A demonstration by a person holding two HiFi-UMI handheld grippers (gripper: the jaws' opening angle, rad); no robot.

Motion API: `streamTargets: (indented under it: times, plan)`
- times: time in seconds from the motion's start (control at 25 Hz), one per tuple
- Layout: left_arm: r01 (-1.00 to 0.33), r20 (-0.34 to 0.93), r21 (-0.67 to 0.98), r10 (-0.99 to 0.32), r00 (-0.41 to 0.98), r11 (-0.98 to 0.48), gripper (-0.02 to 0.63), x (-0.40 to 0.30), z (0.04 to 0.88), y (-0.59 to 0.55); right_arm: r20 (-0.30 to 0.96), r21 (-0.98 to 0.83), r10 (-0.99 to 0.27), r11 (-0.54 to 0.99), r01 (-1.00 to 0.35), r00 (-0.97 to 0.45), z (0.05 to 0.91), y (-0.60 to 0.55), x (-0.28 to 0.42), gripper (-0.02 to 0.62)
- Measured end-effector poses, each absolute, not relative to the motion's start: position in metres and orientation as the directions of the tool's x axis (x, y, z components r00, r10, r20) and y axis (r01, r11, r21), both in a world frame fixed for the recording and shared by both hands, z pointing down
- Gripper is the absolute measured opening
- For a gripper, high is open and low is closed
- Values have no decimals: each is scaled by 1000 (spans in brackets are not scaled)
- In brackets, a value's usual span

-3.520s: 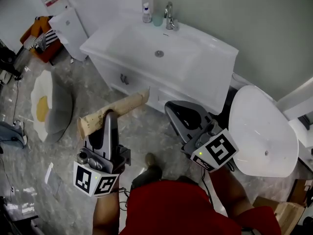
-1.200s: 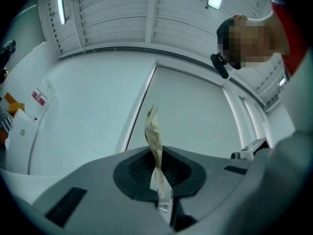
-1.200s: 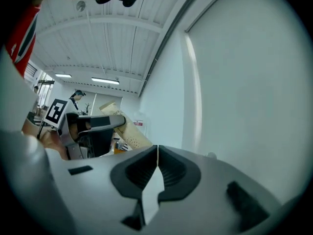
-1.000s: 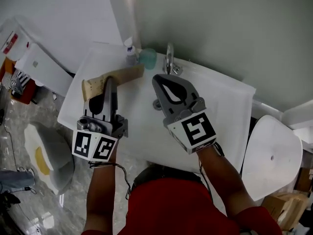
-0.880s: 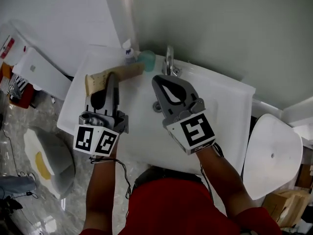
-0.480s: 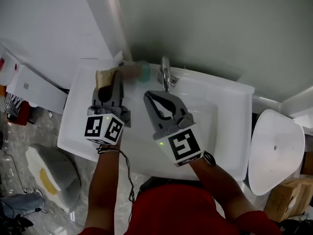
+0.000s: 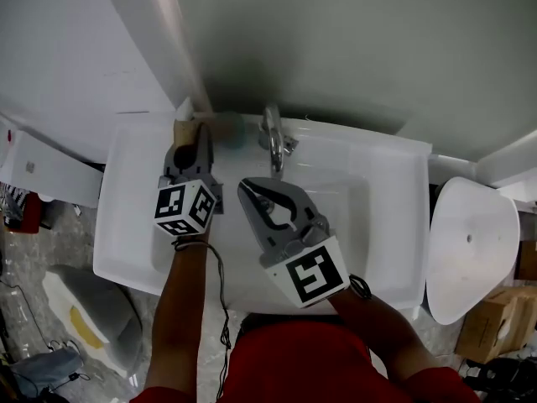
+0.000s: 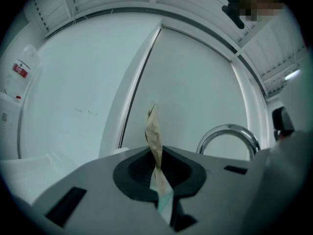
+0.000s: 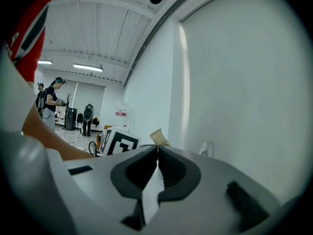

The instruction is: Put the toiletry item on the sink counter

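Observation:
The toiletry item is a flat tan tube [image 7: 215,127]. My left gripper [image 7: 192,139] is shut on it, holding it crosswise over the back left corner of the white sink counter [image 7: 126,193], just left of the chrome faucet [image 7: 272,138]. Whether the tube touches the counter I cannot tell. In the left gripper view the tube [image 8: 153,136] stands edge-on between the jaws, with the faucet [image 8: 229,135] to its right. My right gripper [image 7: 257,188] is shut and empty above the basin [image 7: 382,212]. The right gripper view shows the tube's end [image 9: 158,136] beyond its closed jaws.
A teal cup [image 7: 238,129] stands between the tube and the faucet, mostly hidden. The wall rises directly behind the counter. A white toilet [image 7: 474,242] sits to the right of the sink. People stand far off [image 9: 49,106] in the right gripper view.
My left gripper has carried the tube forward and down, from above the counter's left side to its back corner beside the faucet. The right gripper has sunk a little over the basin.

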State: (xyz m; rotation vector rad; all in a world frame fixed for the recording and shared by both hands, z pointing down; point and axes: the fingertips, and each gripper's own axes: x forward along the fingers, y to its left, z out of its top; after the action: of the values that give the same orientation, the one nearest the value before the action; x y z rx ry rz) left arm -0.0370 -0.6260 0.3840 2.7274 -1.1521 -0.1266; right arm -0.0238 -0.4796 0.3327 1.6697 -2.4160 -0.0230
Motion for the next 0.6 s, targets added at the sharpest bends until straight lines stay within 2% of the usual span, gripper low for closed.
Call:
streamTargets:
  times: [0.6]
  plan:
    - [-686,116,217,-679,725,-695,46,-15,435,-642,193,106,-920,366,-924,-342,343,-470,-20,31]
